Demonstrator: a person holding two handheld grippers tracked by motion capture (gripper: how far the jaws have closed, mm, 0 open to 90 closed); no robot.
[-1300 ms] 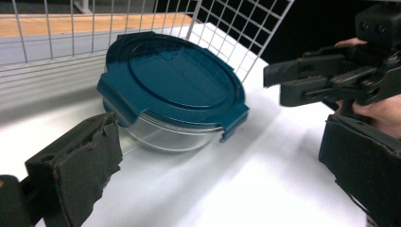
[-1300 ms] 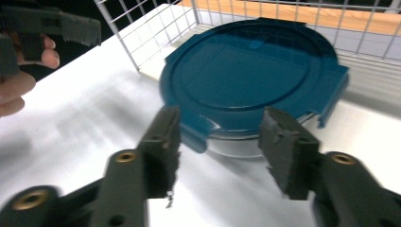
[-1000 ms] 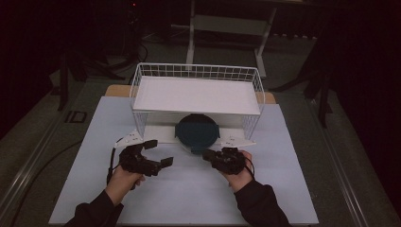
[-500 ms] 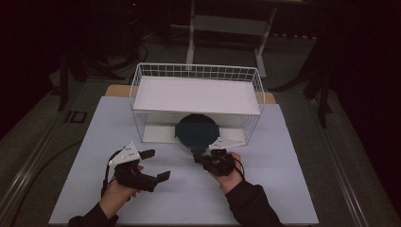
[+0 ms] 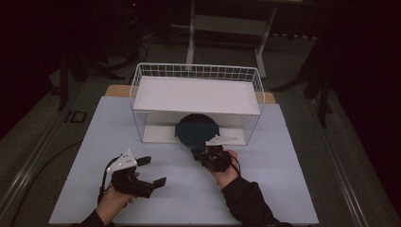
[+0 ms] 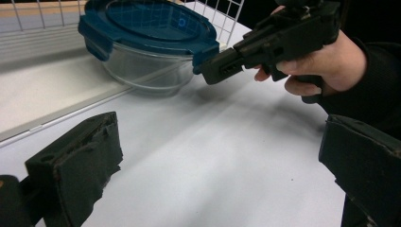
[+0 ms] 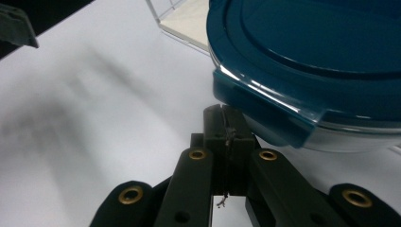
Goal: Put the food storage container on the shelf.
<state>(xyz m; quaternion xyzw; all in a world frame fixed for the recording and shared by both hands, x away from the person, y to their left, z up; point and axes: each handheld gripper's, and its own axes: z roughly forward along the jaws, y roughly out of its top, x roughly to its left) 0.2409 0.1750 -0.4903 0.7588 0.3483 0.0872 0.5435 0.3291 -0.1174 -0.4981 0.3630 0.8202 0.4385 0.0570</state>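
Dim table (image 5: 283,189), container (image 5: 196,130) half under rack (image 5: 196,94); right gripper (image 5: 201,153) closed empty, left gripper (image 5: 153,171) agape.

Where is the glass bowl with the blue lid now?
In the high view, the bowl sits at the table's middle, half under the wire rack, at its front edge. The right gripper is at its near side.

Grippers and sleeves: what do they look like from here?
Both grippers, left and right, are black, each topped by a grey three-cornered plate. Left's pads are blocky and frayed. Right's links carry brass rivets. The right sleeve is dark.
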